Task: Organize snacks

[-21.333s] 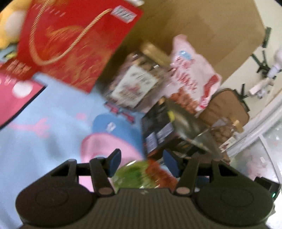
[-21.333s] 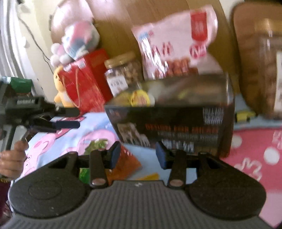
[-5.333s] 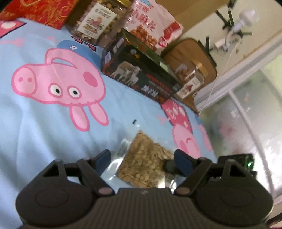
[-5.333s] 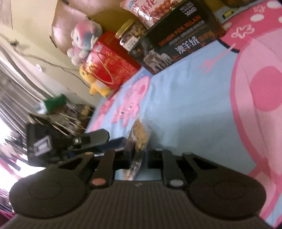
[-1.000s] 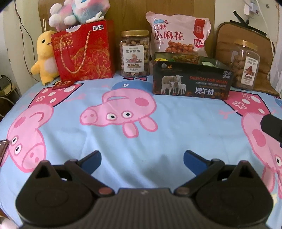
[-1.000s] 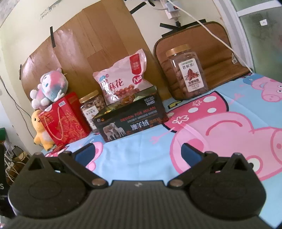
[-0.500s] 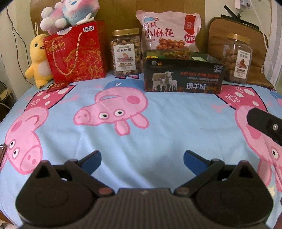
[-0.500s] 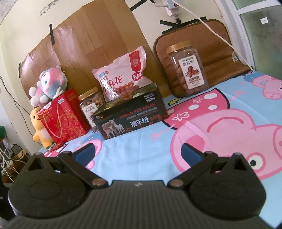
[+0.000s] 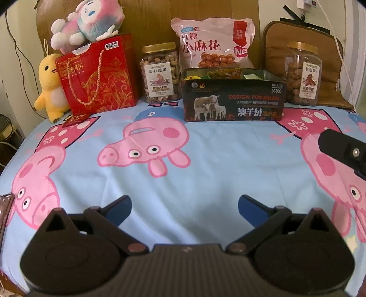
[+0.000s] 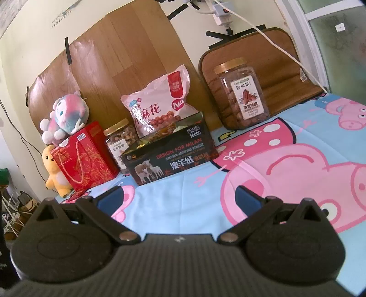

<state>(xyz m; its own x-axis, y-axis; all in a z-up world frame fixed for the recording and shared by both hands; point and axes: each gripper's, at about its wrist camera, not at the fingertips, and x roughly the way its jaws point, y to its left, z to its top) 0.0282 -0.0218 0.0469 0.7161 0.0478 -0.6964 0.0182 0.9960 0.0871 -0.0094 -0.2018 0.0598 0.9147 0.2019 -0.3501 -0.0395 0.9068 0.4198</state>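
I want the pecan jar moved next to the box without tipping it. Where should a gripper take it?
Grip the pecan jar across its clear body below the gold lid, coming level from the front. It stands upright against the brown cushion, so the back is blocked; the right gripper is open.

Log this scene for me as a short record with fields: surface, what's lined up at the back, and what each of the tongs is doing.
surface: cartoon-pig bedsheet, bare in the middle
back row, left to right: yellow duck toy, red gift bag with plush toy on top, nut jar, pink snack bag, dark open box holding snacks, second jar
left tongs: open, empty
right tongs: open, empty
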